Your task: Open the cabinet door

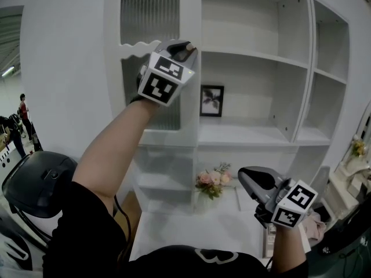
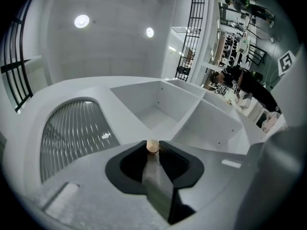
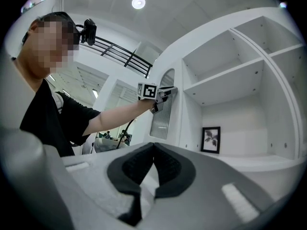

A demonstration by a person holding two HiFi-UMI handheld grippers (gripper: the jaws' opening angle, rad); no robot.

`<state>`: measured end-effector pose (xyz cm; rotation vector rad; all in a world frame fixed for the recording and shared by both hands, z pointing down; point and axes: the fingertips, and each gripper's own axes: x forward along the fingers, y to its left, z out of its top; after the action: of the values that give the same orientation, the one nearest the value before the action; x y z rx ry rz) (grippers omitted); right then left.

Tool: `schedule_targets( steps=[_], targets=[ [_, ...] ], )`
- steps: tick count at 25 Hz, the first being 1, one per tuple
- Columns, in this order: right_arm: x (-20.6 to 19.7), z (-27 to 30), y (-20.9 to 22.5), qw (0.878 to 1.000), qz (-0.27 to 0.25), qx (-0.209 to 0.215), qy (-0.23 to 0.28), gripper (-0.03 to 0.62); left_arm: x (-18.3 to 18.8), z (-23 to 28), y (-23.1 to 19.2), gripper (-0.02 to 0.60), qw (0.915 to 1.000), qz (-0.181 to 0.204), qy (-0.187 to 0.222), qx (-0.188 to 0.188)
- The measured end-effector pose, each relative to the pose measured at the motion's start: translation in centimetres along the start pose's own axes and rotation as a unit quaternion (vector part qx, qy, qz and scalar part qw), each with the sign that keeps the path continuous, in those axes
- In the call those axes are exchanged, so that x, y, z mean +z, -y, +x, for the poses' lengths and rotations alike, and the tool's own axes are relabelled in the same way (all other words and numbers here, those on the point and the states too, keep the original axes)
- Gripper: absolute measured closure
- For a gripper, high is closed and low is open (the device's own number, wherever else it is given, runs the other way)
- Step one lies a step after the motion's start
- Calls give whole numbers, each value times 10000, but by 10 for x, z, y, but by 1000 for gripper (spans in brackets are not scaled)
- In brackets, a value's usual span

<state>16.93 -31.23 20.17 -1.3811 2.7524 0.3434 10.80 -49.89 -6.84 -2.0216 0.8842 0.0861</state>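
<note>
White shelf cabinet point(image 1: 304, 68). Its tall door point(image 1: 190, 10) stands on the left side, apparently closed, and is probably light and stiff. The ribbed glass panel point(image 1: 149, 10) is likely fragile. Hold is best taken at the small round knob point(image 2: 152, 145), perhaps slippery, where the left gripper point(image 1: 184, 46) is clamped. The right gripper point(image 3: 153, 145) is closed, empty and low.

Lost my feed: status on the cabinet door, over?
Left gripper shut on knob. Right gripper shut, empty. Cabinet door looks closed. Nothing in the way.

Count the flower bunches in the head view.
2. One flower bunch sits below the framed picture; a second bunch is at the far right edge. Others may be hidden.
</note>
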Motion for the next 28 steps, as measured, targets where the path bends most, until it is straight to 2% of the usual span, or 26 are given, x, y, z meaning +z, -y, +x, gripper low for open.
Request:
schedule_targets(
  steps=[16, 21, 28],
  targets=[
    [0, 27, -33, 9998, -8, 216, -40, 592, 29, -48, -3, 502, 9964, -590, 427, -439],
    [1, 38, -48, 9993, -52, 364, -71, 592, 39, -69, -4, 503, 9946, -651, 544, -595],
    [4, 47, -63, 9988, -100, 476, -68, 592, 54, -103, -10, 505, 9890, -863, 833, -861]
  ],
)
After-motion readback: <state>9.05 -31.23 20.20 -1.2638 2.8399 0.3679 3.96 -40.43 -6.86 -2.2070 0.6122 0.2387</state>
